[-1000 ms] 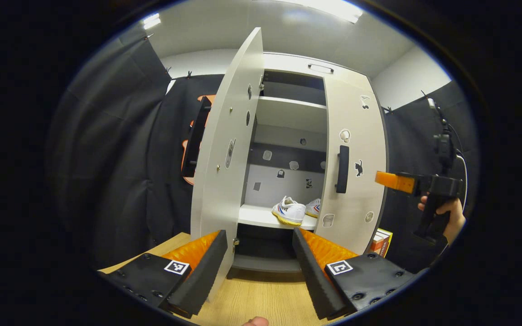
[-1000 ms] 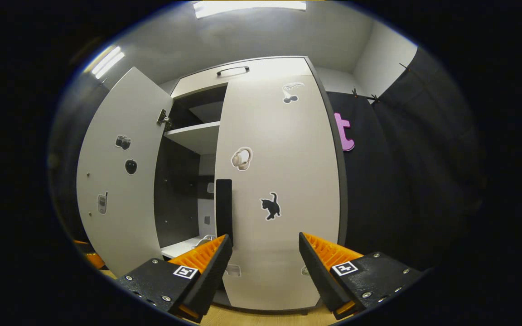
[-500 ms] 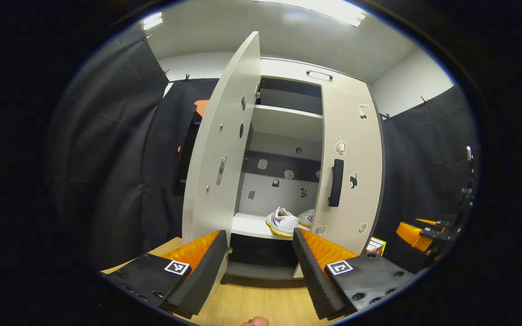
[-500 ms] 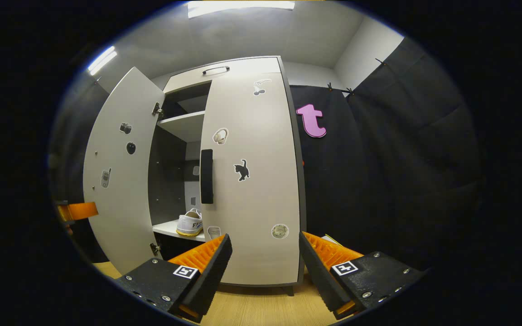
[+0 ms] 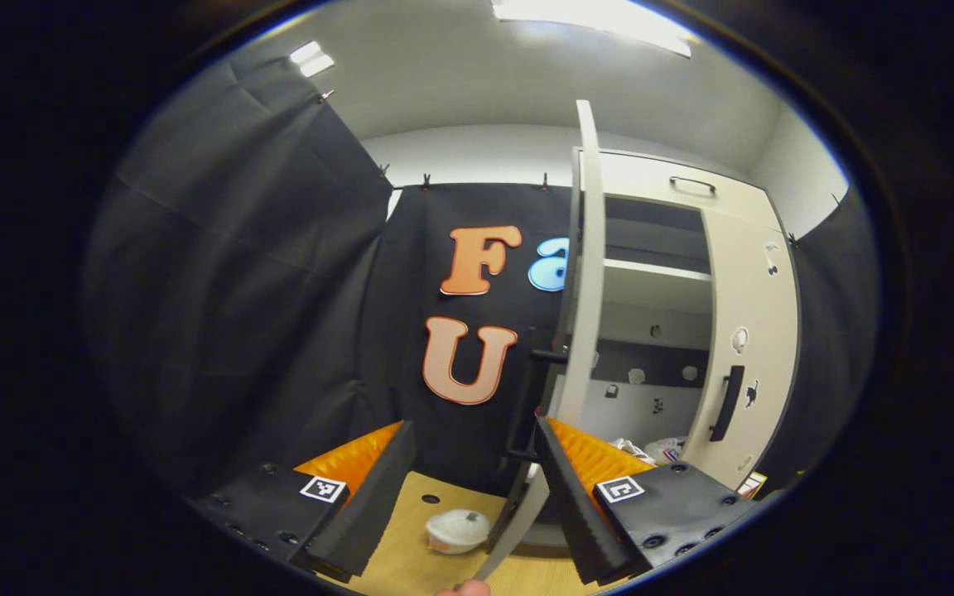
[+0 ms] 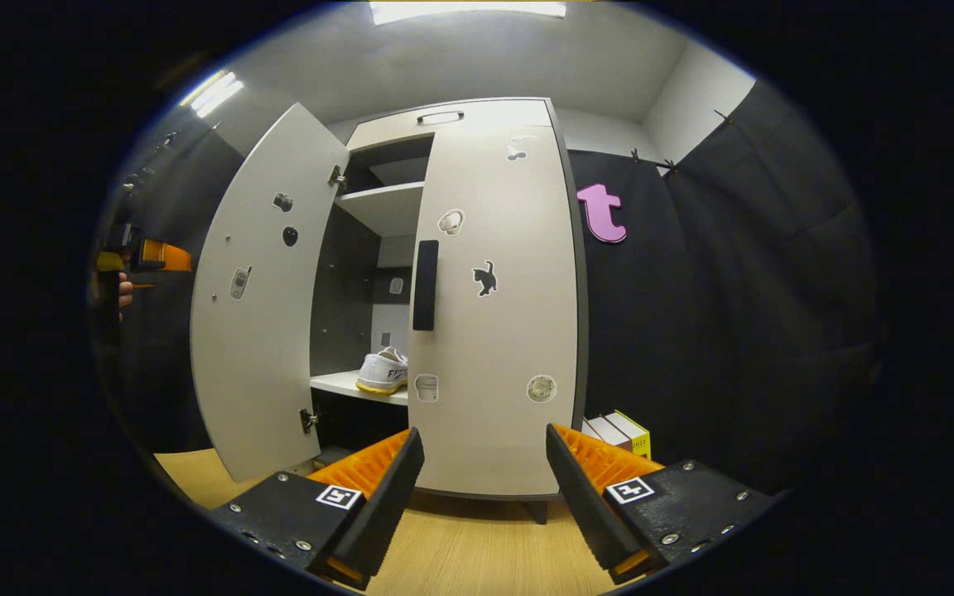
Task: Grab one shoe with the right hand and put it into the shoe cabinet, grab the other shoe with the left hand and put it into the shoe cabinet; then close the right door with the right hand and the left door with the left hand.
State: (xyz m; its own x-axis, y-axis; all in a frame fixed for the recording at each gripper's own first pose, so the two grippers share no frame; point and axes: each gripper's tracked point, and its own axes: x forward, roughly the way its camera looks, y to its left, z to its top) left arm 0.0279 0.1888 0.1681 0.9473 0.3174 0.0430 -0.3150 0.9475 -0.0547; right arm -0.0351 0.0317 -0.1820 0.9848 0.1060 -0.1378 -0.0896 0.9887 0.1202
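Fingers of the left gripper (image 5: 470,488) are spread wide with nothing between them, beside the edge of the open left door (image 5: 585,273); the right gripper (image 6: 484,488) is equally wide and empty, facing the closed right door (image 6: 498,314). White shoes (image 6: 382,372) sit on the shoe cabinet's (image 6: 444,124) shelf. A small white lidded bowl (image 5: 458,530) rests on the wooden floor (image 5: 411,563).

Shoes (image 5: 647,449) half hidden behind the left door (image 5: 583,273); stickers (image 6: 450,222) too small to make out.
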